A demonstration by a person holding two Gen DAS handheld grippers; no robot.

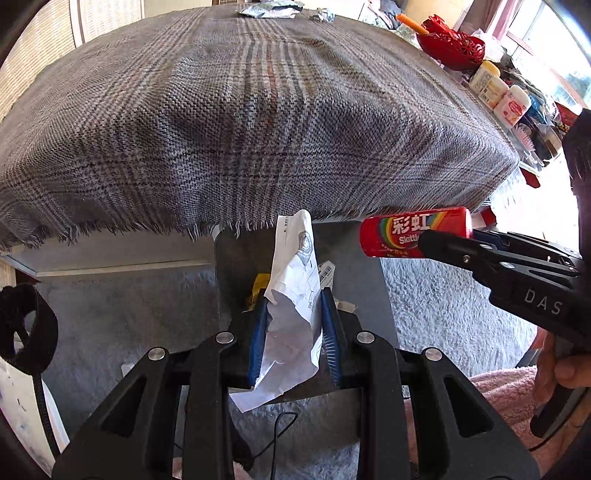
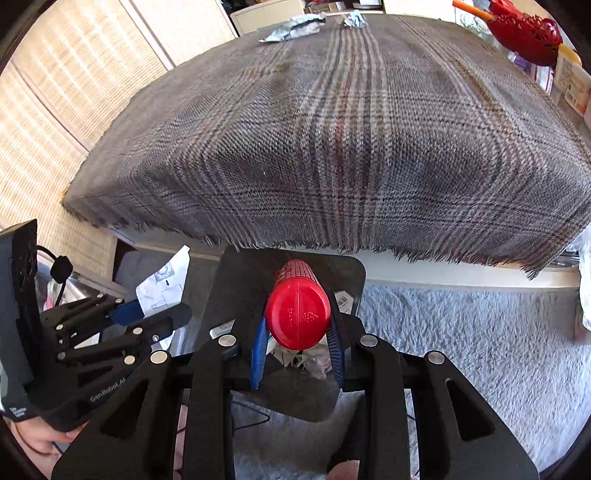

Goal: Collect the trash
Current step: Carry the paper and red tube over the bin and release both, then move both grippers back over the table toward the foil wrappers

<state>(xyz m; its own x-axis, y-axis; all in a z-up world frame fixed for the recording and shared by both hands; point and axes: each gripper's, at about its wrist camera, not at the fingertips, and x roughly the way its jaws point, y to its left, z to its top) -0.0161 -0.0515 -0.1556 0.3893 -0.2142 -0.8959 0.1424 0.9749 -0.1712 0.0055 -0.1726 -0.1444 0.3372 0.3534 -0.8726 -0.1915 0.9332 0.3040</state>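
Note:
My left gripper [image 1: 294,293] is shut on a crumpled white sheet of paper [image 1: 295,258], which sticks up between the blue pads. Under it stands a dark grey bin [image 1: 236,266] with a yellow scrap and a barcode label inside. To the right, my right gripper [image 1: 428,240] is shut on a red Skittles tube [image 1: 399,232]. In the right wrist view the tube [image 2: 297,314] points away between the pads of the right gripper [image 2: 298,315], over the bin [image 2: 343,269]. The left gripper [image 2: 162,314] with its paper [image 2: 166,280] shows at the left.
A plaid-covered table [image 1: 240,110] fills the view ahead, its fringed edge just beyond the bin. A foil wrapper [image 1: 269,8] and a crumpled wrapper [image 1: 323,15] lie at its far end. A red basket [image 1: 454,44] and bottles [image 1: 491,85] stand at the right. A grey shaggy rug [image 1: 443,295] covers the floor.

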